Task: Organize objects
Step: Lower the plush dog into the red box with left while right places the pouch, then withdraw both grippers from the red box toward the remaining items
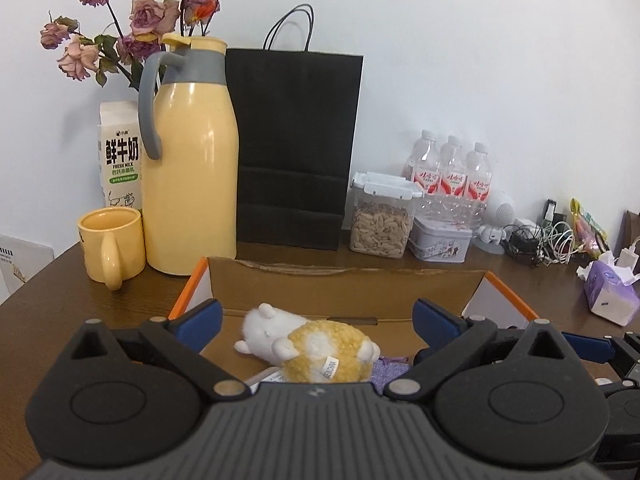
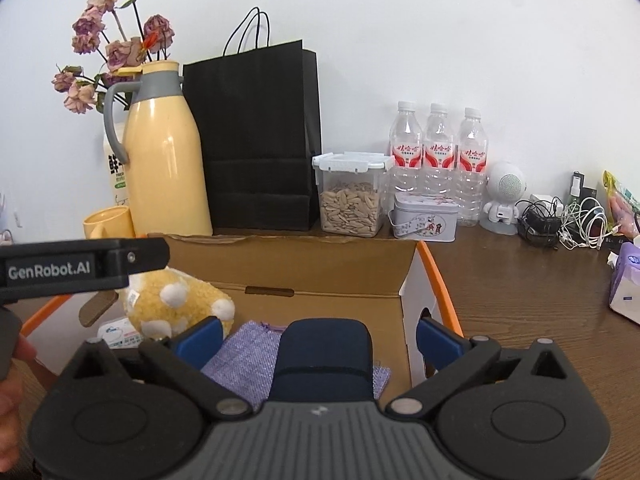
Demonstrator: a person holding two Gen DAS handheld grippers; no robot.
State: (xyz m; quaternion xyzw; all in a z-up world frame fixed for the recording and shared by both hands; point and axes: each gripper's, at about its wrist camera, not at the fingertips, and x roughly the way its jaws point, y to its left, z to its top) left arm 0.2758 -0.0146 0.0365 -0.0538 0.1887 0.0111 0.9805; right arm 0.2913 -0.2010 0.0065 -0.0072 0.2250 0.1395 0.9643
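Left wrist view: left gripper [image 1: 318, 314] spread wide, holding nothing, over box [image 1: 348, 284] containing plush [image 1: 312, 346]. Far left, carton [image 1: 120, 156] reading "FRESH MILK".

Right wrist view: right gripper [image 2: 318, 334] wide open around navy case [image 2: 324, 360], not visibly gripping, lying on purple pouch [image 2: 244, 360] in box [image 2: 320, 268]. Far: jar [image 2: 351, 196] of seeds. "GenRobot.AI" on left gripper [image 2: 80, 266].

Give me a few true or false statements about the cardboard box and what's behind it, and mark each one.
1. The plush toy lies inside the cardboard box. True.
2. The left gripper is shut on the plush toy. False: its fingers are open and hold nothing.
3. The black paper bag stands between the yellow thermos and the seed container. True.
4. Five water bottles stand by the wall. False: three water bottles.
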